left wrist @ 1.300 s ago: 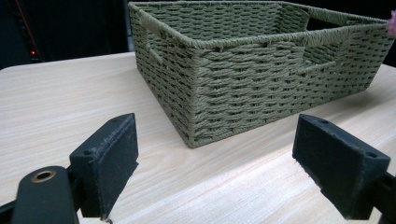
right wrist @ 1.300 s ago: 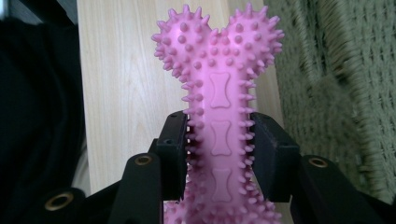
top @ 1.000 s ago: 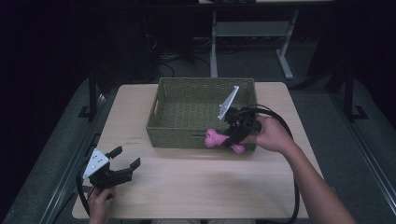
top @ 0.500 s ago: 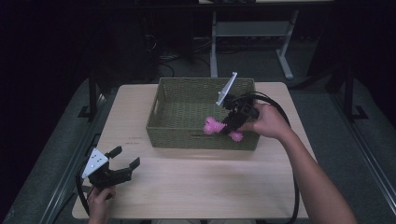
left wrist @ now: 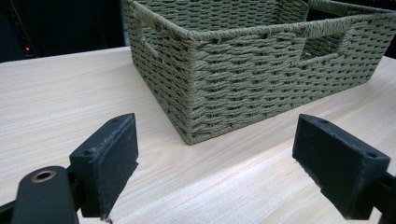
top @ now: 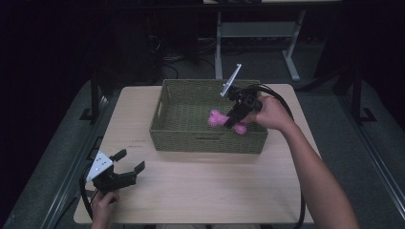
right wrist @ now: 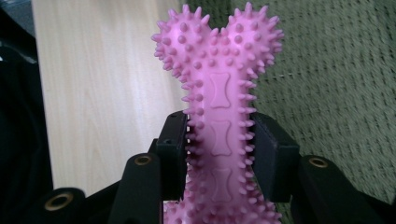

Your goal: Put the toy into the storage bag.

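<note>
A pink spiky bone-shaped toy [top: 218,119] [right wrist: 219,107] hangs over the inside of the green woven basket [top: 181,138], near its right end. My right gripper [top: 231,120] [right wrist: 218,156] is shut on the toy's shaft, one pad on each side. My left gripper [top: 128,160] [left wrist: 215,172] rests low at the table's near left corner, open, nothing between its jaws. In the left gripper view it faces a corner of the basket [left wrist: 224,70].
The basket sits at the back middle of the light wooden table [top: 205,191]. A metal frame [top: 253,33] stands on the dark floor behind the table. Black cables trail from both grippers.
My right gripper has carried the pink toy up from the basket's front right rim and inward over the basket. The left gripper has stayed put.
</note>
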`<control>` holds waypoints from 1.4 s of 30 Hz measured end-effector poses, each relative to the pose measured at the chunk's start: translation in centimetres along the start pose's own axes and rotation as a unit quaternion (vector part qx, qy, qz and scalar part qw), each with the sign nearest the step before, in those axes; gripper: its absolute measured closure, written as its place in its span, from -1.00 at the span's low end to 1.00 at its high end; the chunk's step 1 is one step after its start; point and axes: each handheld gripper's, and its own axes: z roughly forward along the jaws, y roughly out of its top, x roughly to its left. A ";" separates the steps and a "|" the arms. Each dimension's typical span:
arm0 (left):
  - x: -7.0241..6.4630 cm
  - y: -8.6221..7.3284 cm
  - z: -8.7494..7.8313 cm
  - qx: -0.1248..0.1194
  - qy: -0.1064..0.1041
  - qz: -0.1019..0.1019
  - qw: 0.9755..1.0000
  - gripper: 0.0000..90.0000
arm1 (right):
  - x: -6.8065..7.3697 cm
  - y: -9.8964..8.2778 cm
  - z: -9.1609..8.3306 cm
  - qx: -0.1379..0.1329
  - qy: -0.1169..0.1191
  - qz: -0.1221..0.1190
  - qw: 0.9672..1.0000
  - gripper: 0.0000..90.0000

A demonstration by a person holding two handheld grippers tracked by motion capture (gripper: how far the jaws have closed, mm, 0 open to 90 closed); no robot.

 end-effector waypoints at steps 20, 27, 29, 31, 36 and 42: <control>0.1 0.0 -0.1 -0.001 0.000 0.000 1.000 -0.69 | -3.2 0.9 0.8 0.000 -0.006 0.022 1.000 0.29; 0.0 0.0 -0.1 0.001 -0.002 -0.001 1.000 -0.69 | -4.0 0.6 1.4 0.005 -0.010 0.033 0.999 0.29; 0.1 0.0 0.0 0.002 0.000 0.000 1.000 -0.69 | -4.5 0.5 1.8 0.008 -0.010 0.040 0.999 0.29; 0.1 0.0 0.0 0.003 -0.002 -0.001 1.000 -0.69 | -4.6 0.4 2.1 0.008 -0.008 0.041 0.999 0.29; 0.0 0.0 0.1 0.005 -0.001 0.002 1.000 -0.69 | -4.9 0.1 2.9 0.014 -0.003 0.047 0.999 0.29; 0.0 0.0 0.0 0.002 -0.001 0.001 1.000 -0.69 | -5.0 0.1 3.6 0.015 -0.006 0.049 0.999 0.29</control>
